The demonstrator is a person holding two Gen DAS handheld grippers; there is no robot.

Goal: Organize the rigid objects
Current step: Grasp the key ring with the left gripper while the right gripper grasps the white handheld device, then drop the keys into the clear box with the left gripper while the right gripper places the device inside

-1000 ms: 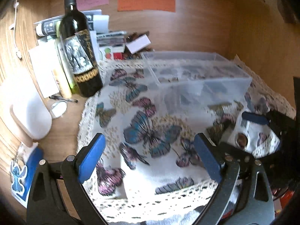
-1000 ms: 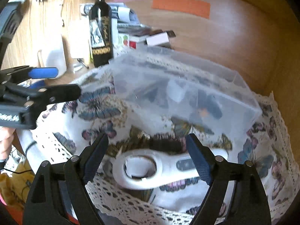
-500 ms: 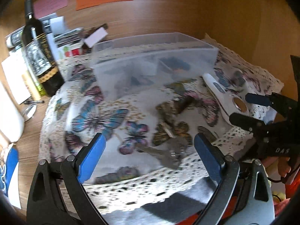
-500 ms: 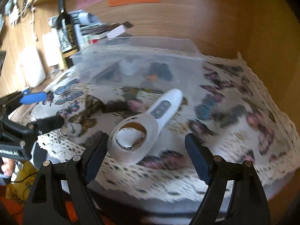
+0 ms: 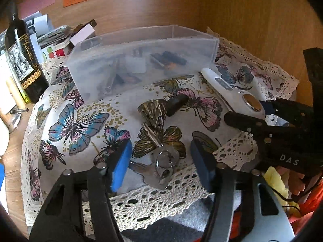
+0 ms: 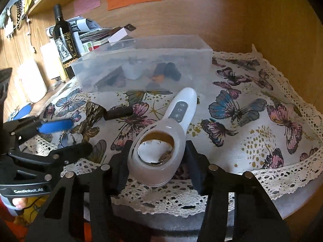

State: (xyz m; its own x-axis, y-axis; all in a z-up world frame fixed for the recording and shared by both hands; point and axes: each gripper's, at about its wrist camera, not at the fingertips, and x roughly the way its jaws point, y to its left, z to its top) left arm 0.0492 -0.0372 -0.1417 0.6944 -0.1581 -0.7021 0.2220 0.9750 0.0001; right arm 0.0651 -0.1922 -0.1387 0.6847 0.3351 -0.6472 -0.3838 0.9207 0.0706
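A bunch of silver keys (image 5: 161,162) lies on the butterfly cloth (image 5: 76,125) between the fingers of my left gripper (image 5: 161,163), which stands open around it, pads apart from it. A white handheld device with a round metal head (image 6: 159,151) lies between the fingers of my right gripper (image 6: 157,161), whose jaws sit close at both sides of the head; contact is unclear. The device also shows in the left wrist view (image 5: 234,92). A gold-patterned piece with a dark handle (image 5: 161,109) lies mid-cloth. A clear plastic box (image 5: 141,60) holds several small items.
A dark wine bottle (image 5: 22,60) stands at the left beside papers and small boxes (image 5: 66,38). A white container (image 6: 32,80) stands left of the cloth. A wooden wall (image 6: 242,20) rises behind and to the right. The cloth's lace edge (image 6: 181,201) overhangs the front.
Both grippers have moved in and narrowed: the left one now straddles the keys, the right one now flanks the white device's head.
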